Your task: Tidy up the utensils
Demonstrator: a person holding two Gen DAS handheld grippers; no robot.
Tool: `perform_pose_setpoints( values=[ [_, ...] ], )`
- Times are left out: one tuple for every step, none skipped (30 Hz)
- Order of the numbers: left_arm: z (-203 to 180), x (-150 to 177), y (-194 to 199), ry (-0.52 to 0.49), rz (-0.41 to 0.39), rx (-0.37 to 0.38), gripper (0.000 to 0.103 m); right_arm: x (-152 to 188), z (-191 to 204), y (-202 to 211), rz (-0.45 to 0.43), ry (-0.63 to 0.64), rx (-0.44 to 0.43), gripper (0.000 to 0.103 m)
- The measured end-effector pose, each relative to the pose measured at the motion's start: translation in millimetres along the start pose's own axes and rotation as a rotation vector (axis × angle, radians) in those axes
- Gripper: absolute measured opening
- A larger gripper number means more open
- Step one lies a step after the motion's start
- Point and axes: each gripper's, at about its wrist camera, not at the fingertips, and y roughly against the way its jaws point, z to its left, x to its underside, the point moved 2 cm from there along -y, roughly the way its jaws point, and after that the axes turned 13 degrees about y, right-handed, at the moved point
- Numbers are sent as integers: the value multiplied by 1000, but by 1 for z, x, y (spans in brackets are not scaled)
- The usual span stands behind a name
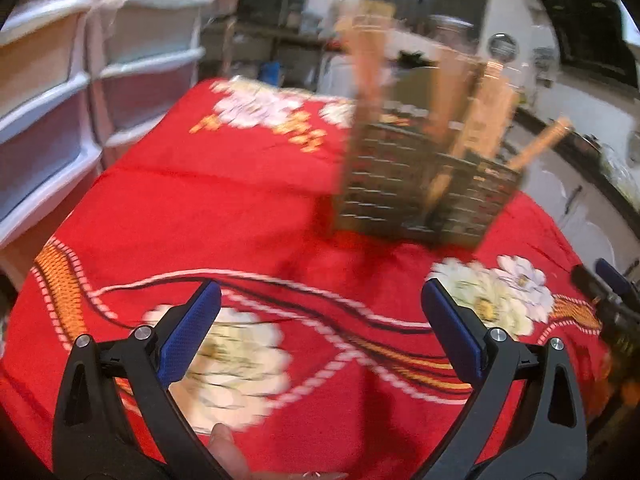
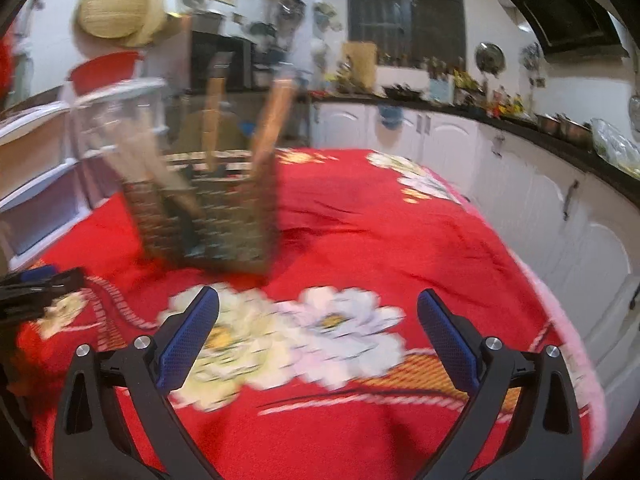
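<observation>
- Closest of all is the left gripper (image 1: 320, 300), low over the red cloth (image 1: 208, 216) – its two blue-padded fingers (image 1: 188, 336) are spread wide with nothing between them.
- Under it I can see a bit of the person's hand (image 1: 228, 452) at the bottom edge.
- Right gripper (image 2: 318, 304) is the same: jaws wide apart, nothing held, hanging over the big white flowers (image 2: 296, 336) printed on the cloth.
- Each gripper shows up in the other's view, at the side, near the edge of the table.
- Sitting on the cloth is a woven basket (image 1: 420, 184), a little past both grippers and between them – to the right in the left view, to the left in the right view.
- Wooden utensils (image 1: 486, 112) stand in the basket with their handles sticking up and leaning different ways. Everything is blurry, so I can't count them or tell what kind each one is.
- Beside the table stand white plastic drawers (image 1: 48, 112).
- On the other side runs a dark counter over white cupboards (image 2: 532, 184), crowded with kitchen things.
- Up on the wall hangs a round straw tray (image 2: 120, 10).
</observation>
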Motion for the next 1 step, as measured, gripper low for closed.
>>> perform_pose_setpoints(
  values=[
    [13, -9, 0, 24, 3, -23, 92, -5, -14, -9, 40, -4, 14, 96]
  ],
)
